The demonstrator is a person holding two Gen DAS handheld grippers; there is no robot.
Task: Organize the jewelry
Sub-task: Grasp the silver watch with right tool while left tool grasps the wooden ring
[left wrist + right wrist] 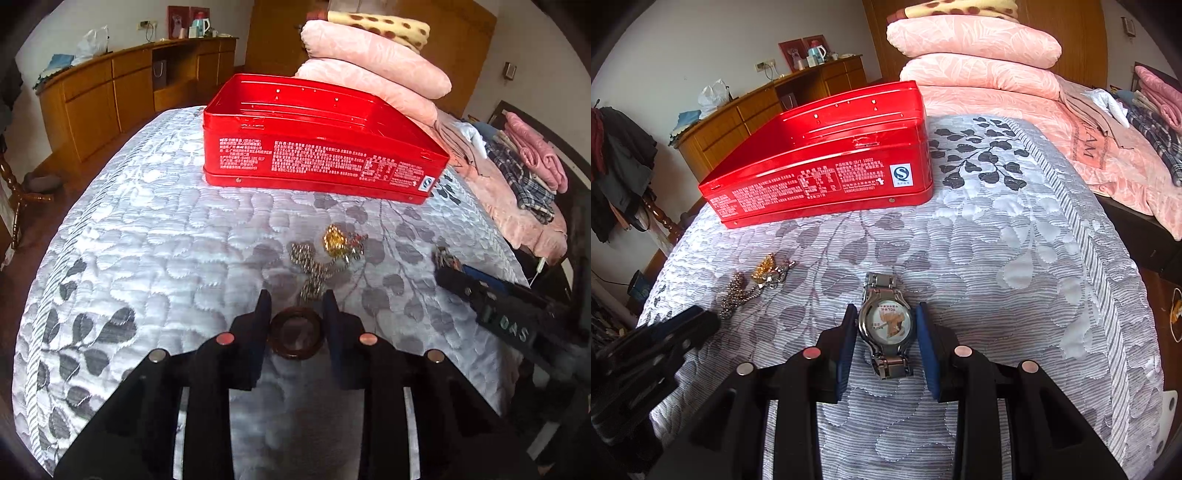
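Note:
An open red tin box stands on the quilted grey bedspread; it also shows in the right wrist view. A dark brown bangle lies between the fingers of my left gripper, which is open around it. A silver wristwatch lies between the fingers of my right gripper, which is open and close on both sides of its case. A tangle of gold and silver chains lies between bangle and box, also seen in the right wrist view.
Pink pillows and a spotted blanket are stacked behind the box. Folded clothes lie at the right. A wooden sideboard stands by the far wall. The right gripper's body shows at the right of the left view.

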